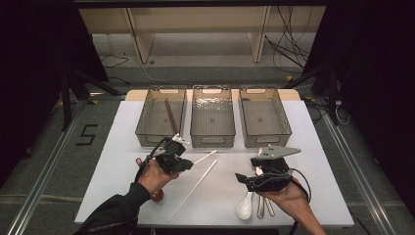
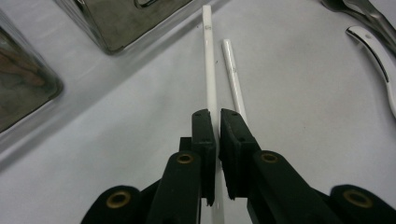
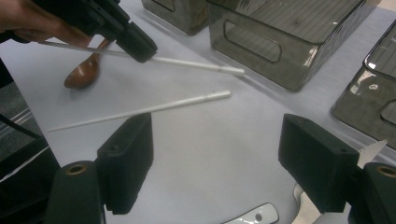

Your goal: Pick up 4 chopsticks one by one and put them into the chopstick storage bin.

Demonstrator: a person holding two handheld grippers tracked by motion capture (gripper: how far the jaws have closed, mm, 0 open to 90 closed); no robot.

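Observation:
My left gripper (image 1: 187, 164) (image 2: 217, 122) is shut on a white chopstick (image 1: 205, 156) (image 2: 210, 70), holding it just above the table in front of the baskets. From the right gripper view, that left gripper (image 3: 135, 42) grips the chopstick (image 3: 196, 65) with its tip pointing at the middle basket. A second white chopstick (image 1: 193, 190) (image 2: 233, 79) (image 3: 140, 110) lies flat on the table beside it. My right gripper (image 1: 245, 171) (image 3: 217, 158) hovers open over the front right of the table, with nothing between its jaws.
Three clear grey baskets (image 1: 160, 132) (image 1: 212, 133) (image 1: 265, 132) line the back; the left one holds a brown chopstick (image 1: 171, 116). A brown spoon (image 1: 156, 195) (image 3: 84, 72) lies by the left hand. A white spoon (image 1: 244, 205) (image 2: 378, 60) and metal cutlery (image 1: 264, 205) lie under the right hand.

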